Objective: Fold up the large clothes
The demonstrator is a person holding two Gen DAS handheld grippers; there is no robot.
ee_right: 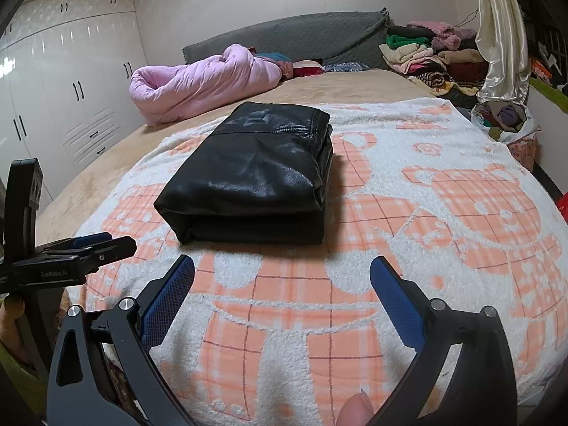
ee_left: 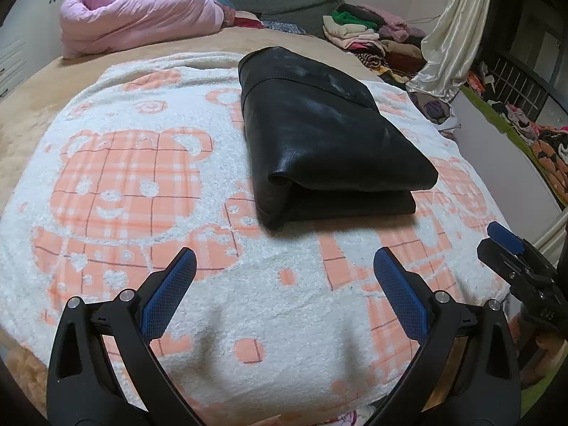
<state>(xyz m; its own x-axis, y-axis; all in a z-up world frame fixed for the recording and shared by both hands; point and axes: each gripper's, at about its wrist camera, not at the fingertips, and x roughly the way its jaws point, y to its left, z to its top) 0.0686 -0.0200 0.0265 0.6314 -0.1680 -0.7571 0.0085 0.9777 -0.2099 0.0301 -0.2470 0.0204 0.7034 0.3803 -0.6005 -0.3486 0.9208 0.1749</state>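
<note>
**Jacket folded, both grippers free**

The black jacket [ee_left: 326, 135] lies as a compact folded rectangle on the bear blanket [ee_left: 124, 184], in the middle of the bed [ee_right: 337, 85]. The left hand-held gripper [ee_left: 284, 262] hovers just short of the jacket's near edge, jaws spread wide and holding nothing. The right hand-held gripper [ee_right: 282, 269] sits in much the same pose a little to the side, also wide open and empty; its tip shows at the edge of the left view.

By the look of it the folding is done or nearly so. If a finishing step remains, it is probably tidying: the top layer overhangs the lower one at the near right corner, so the stack is not quite square. To fix that well, pinch the upper fold near its corner with one gripper while the other pins the lower layers, then slide the top back into line rather than lifting it. The material looks smooth and leathery, so it may slip or spring open if released too quickly.

The blanket is thick and fleecy, giving some grip underneath. Beyond it lie a pink quilt [ee_right: 198, 78], a grey headboard [ee_right: 294, 35], a clothes pile [ee_right: 429, 53] and white wardrobes [ee_right: 64, 81].
</note>
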